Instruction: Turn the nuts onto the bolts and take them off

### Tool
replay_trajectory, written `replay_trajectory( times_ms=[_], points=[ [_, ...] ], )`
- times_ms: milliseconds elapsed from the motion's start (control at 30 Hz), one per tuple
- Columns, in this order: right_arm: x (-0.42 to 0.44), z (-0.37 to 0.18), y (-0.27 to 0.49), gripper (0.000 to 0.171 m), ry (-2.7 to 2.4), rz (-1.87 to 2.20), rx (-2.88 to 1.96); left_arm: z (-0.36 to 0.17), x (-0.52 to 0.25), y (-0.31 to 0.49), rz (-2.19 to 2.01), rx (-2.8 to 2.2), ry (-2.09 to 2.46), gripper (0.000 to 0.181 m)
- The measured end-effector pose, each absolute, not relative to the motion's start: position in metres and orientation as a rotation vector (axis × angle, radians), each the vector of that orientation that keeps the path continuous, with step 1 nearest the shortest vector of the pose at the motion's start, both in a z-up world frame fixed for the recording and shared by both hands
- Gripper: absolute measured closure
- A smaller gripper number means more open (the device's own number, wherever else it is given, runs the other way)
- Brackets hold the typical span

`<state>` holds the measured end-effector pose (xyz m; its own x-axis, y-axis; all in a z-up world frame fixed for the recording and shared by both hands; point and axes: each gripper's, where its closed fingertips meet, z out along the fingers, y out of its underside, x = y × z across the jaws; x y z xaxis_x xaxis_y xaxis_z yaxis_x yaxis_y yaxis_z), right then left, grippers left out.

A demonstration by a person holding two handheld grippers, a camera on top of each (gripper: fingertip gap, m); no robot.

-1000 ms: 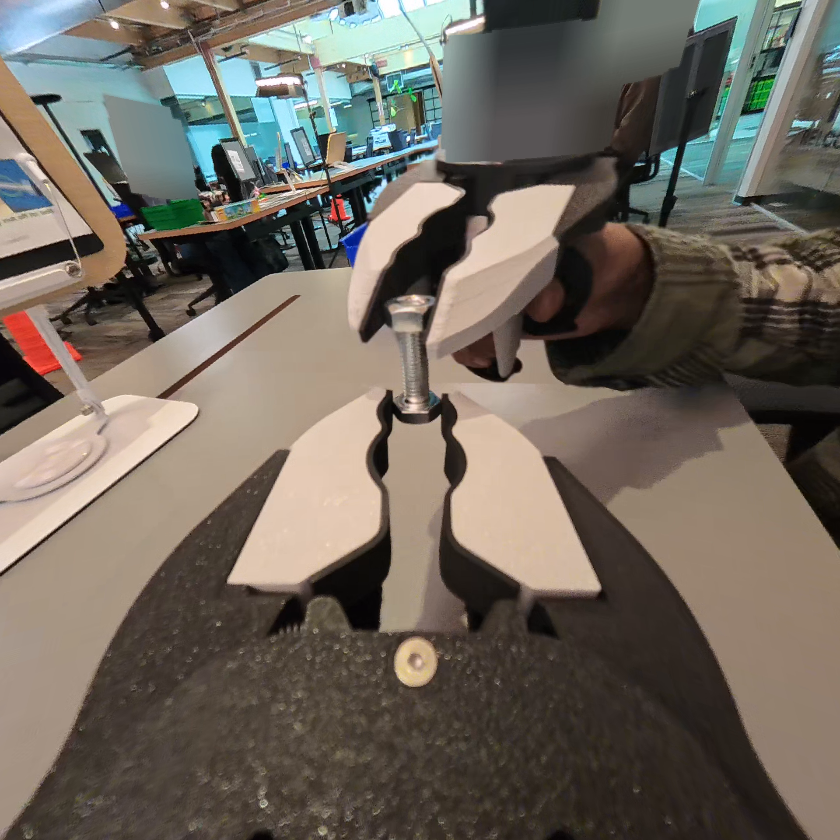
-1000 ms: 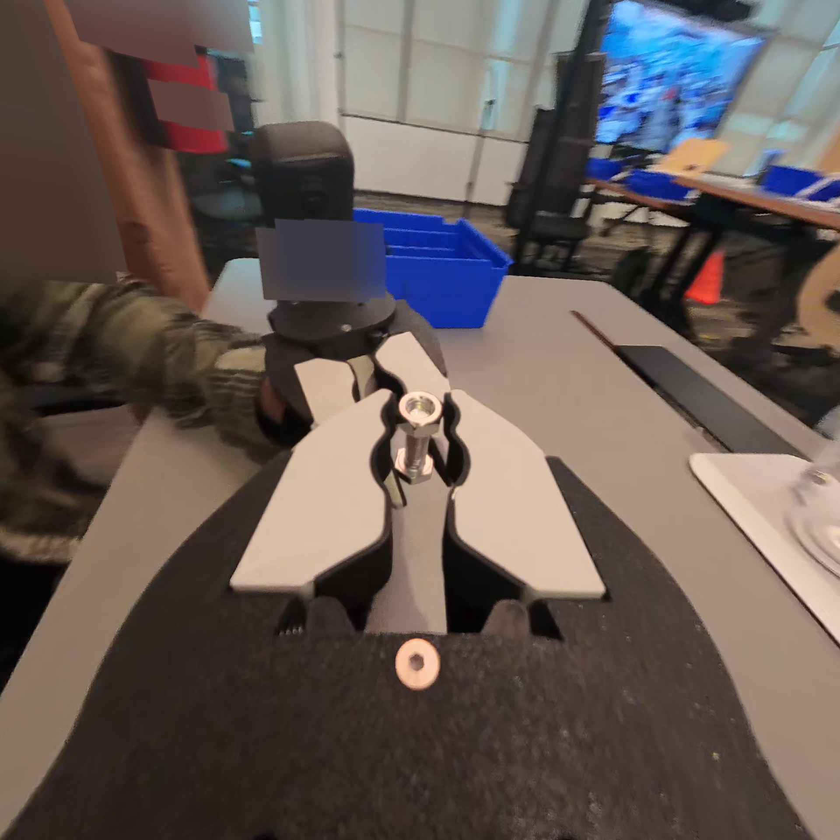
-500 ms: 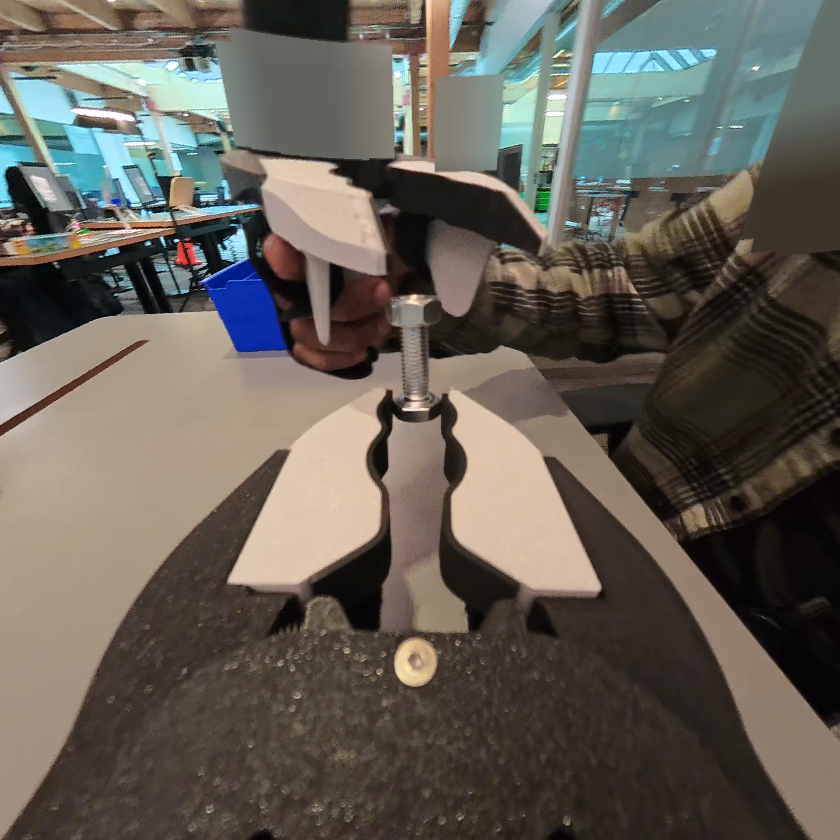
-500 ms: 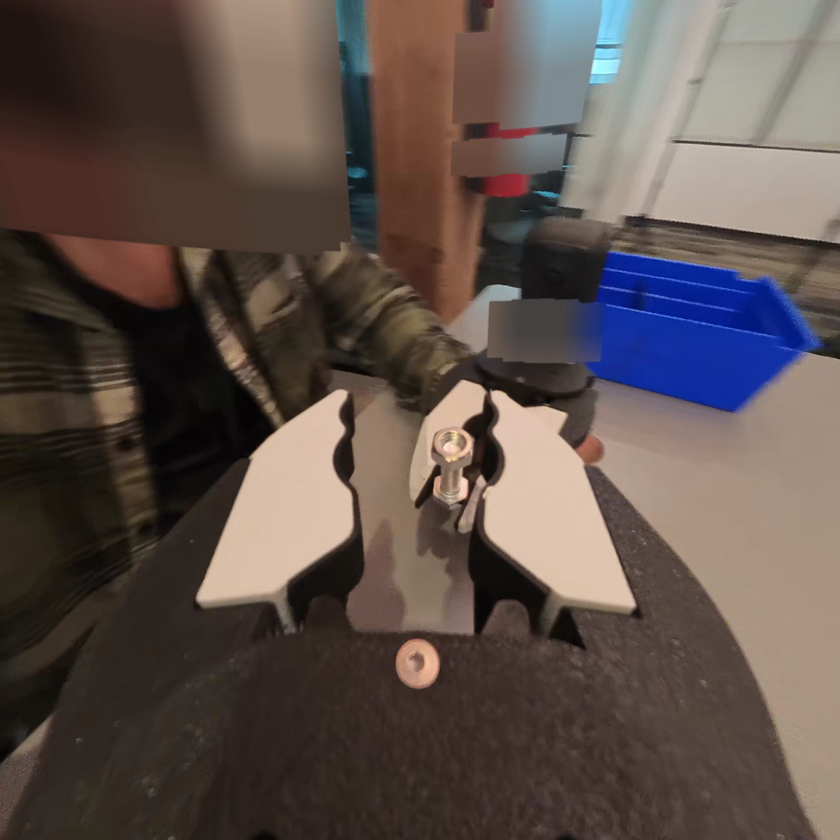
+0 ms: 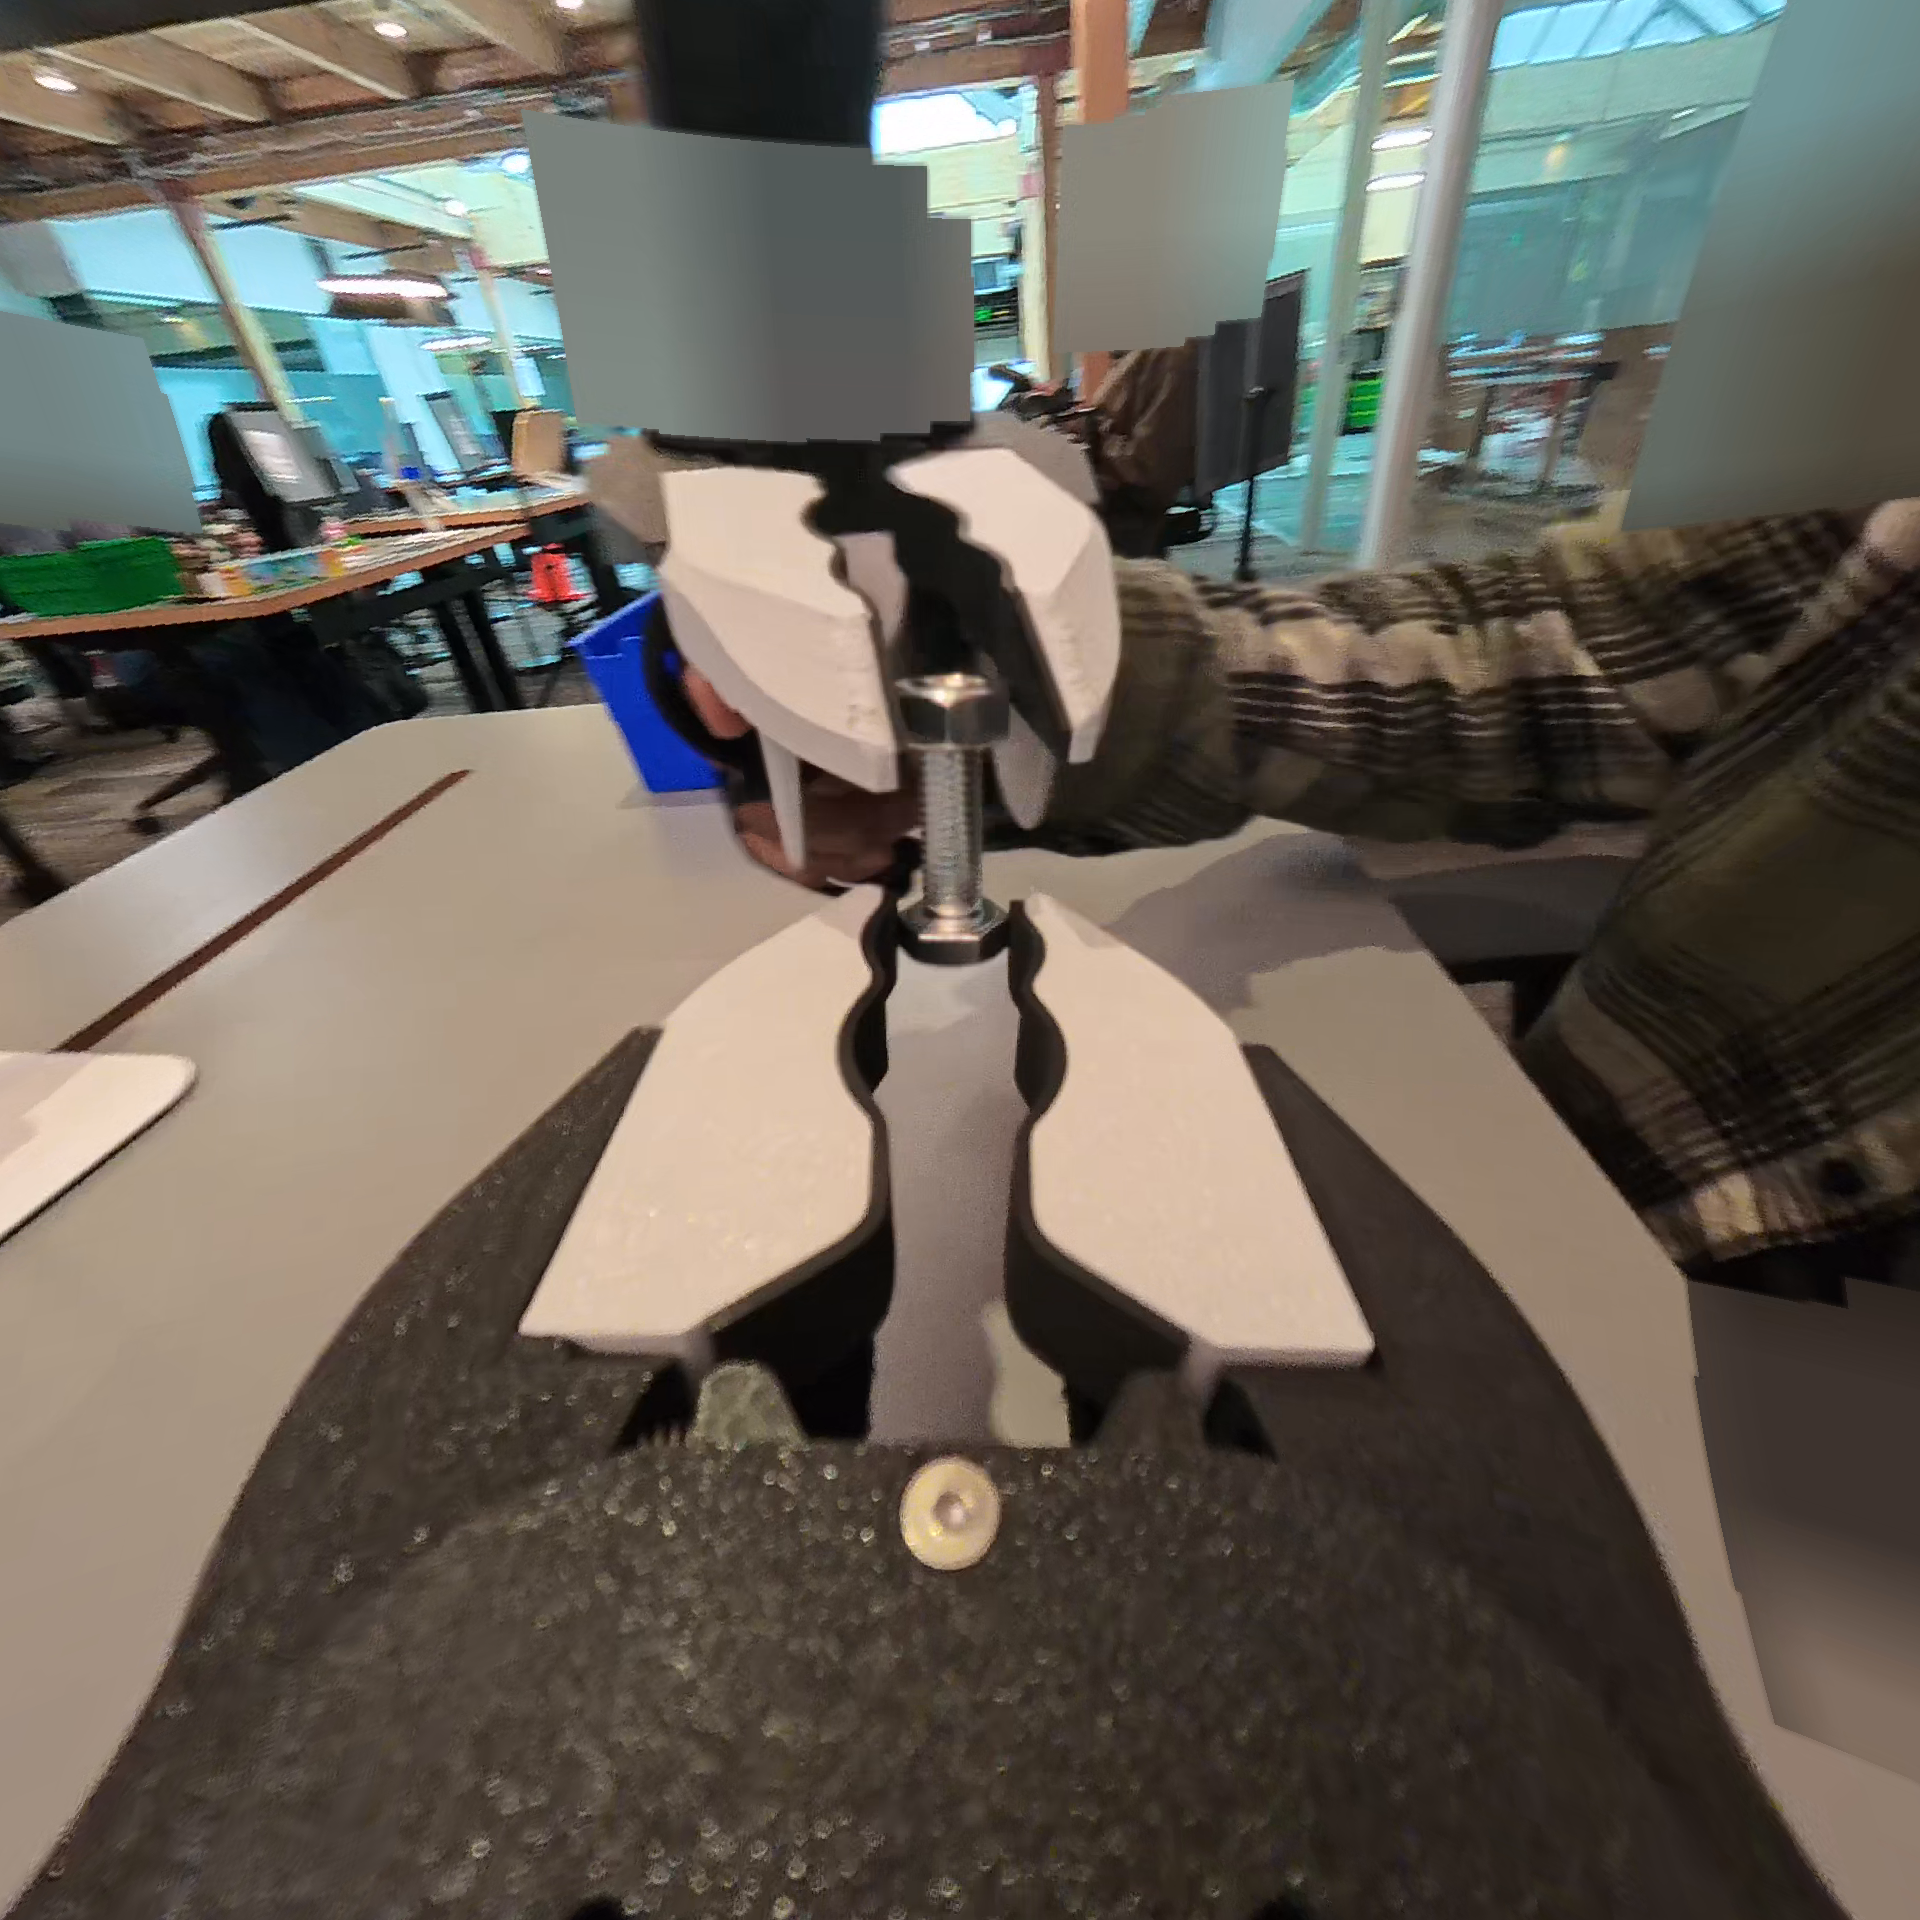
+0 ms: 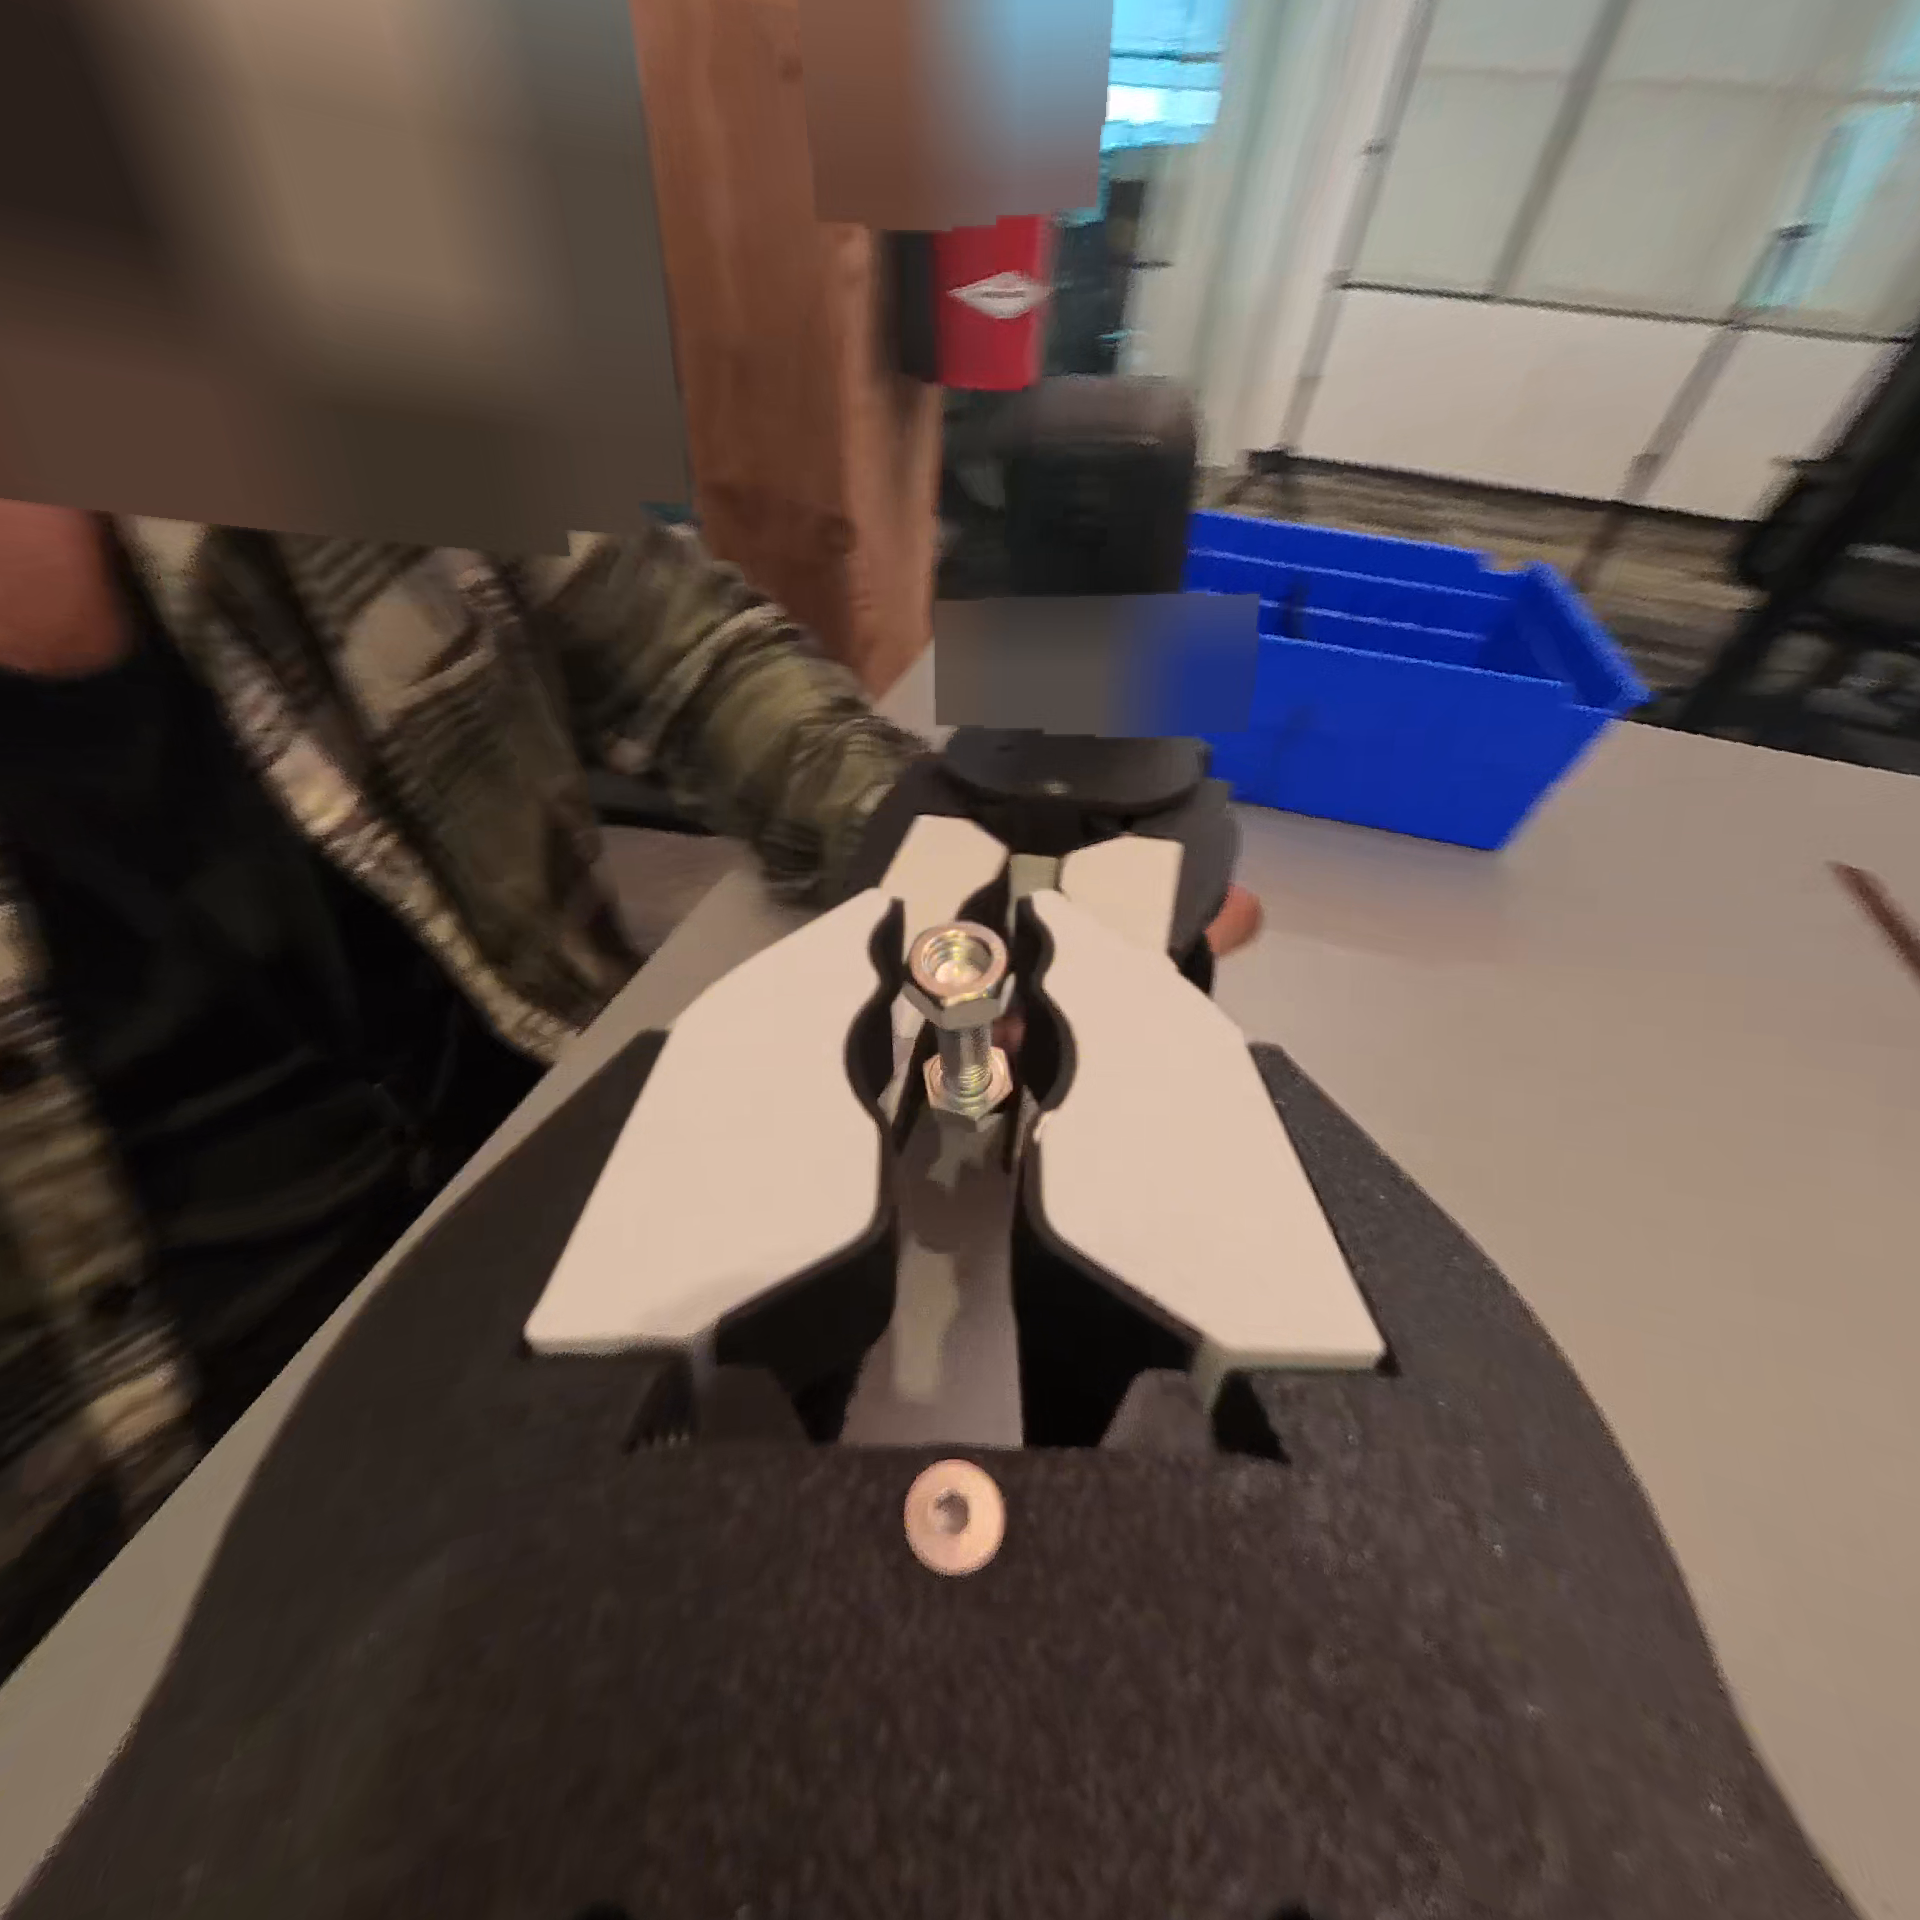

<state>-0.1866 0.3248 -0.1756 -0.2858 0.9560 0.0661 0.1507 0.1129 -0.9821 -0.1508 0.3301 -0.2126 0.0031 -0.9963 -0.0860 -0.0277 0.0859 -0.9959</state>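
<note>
A silver bolt stands upright above the grey table, head up. A hex nut sits near its lower end. My left gripper is shut on the nut at its fingertips. My right gripper comes down from above and is shut on the bolt head. In the right wrist view my right gripper holds the bolt head. The nut shows below it, between the left gripper's fingers.
A blue bin stands on the table's far side and also shows in the left wrist view. A white pad lies at the left. A dark groove runs across the table. A plaid sleeve reaches in from the right. Some 5 centimeters of space lies between my two pairs of fingers.
My right gripper held the bolt head, then opened and swung round it, and now is shut on the head again. My left gripper has kept hold of the nut.
</note>
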Motion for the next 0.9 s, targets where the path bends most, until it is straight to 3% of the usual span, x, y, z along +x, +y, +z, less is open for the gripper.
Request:
replay_trajectory(
  times_ms=[267,300,333,600,900],
  points=[
    [-0.19,-0.186,0.362,0.151,-0.992,0.817,-1.361,-0.224,-0.154,0.356,-0.913,-1.289,1.201,0.161],
    [-0.188,-0.189,0.363,0.142,-0.986,0.774,-1.37,-0.224,-0.154,0.356,-0.937,-1.291,1.194,0.161],
    [-0.186,-0.19,0.365,0.132,-0.986,0.746,-1.378,-0.223,-0.155,0.356,-0.958,-1.292,1.194,0.161],
    [-0.173,-0.17,0.321,0.124,-1.557,1.156,-1.145,-0.22,-0.15,0.335,-1.167,-1.226,1.266,0.162],
    [-0.179,-0.189,0.309,0.153,-1.825,1.299,-1.069,-0.221,-0.145,0.317,-1.197,-1.158,1.36,0.162]
  ],
)
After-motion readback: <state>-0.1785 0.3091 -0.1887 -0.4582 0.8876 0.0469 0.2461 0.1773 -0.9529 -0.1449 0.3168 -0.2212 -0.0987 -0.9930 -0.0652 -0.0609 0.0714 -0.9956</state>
